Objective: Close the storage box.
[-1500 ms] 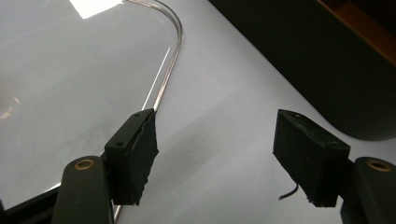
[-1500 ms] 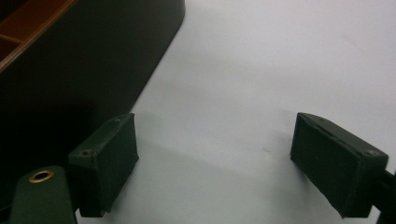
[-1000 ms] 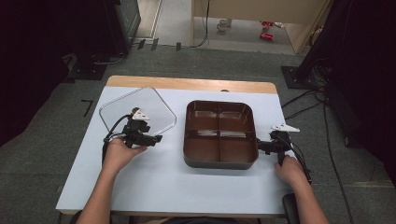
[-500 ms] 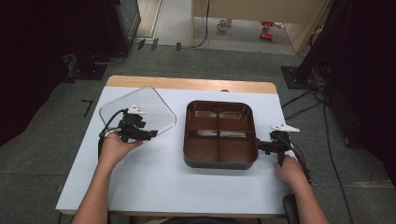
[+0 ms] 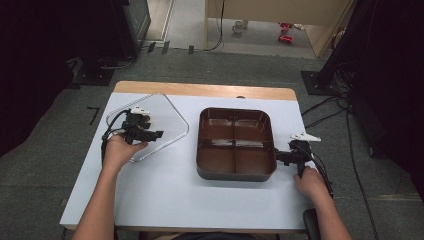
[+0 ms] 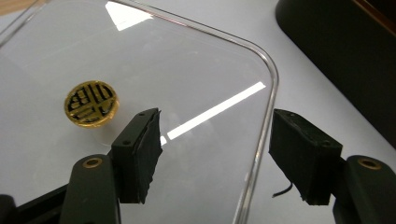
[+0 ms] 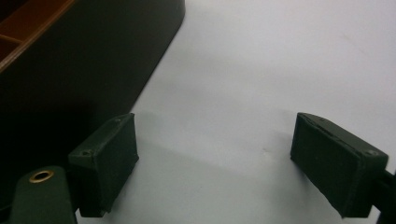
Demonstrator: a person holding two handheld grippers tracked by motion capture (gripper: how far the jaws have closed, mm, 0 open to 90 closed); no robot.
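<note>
A clear, rounded-square lid (image 5: 165,112) lies flat on the left of the table, with a round gold sticker (image 6: 91,103) on it. My left gripper (image 5: 155,134) hovers over the lid's near right part, open. In the left gripper view (image 6: 217,126) the lid's raised rim (image 6: 268,93) runs between the jaws, and neither pad touches it. A dark brown tray (image 5: 235,110) with several compartments sits mid-table. My right gripper (image 5: 278,156) rests beside the tray's near right corner, open (image 7: 212,135) on bare table, with the tray's outer wall (image 7: 93,60) just past its left jaw.
The white tabletop (image 5: 165,195) has free room in front of the lid and tray. A wooden strip (image 5: 200,90) runs along its far edge. Cables and dark equipment stand on the floor around the table. The tray's dark wall (image 6: 345,51) lies beyond the lid.
My left hand has carried its gripper leftward and slightly farther back over the lid. The lid, the tray and the right gripper have stayed where they were.
</note>
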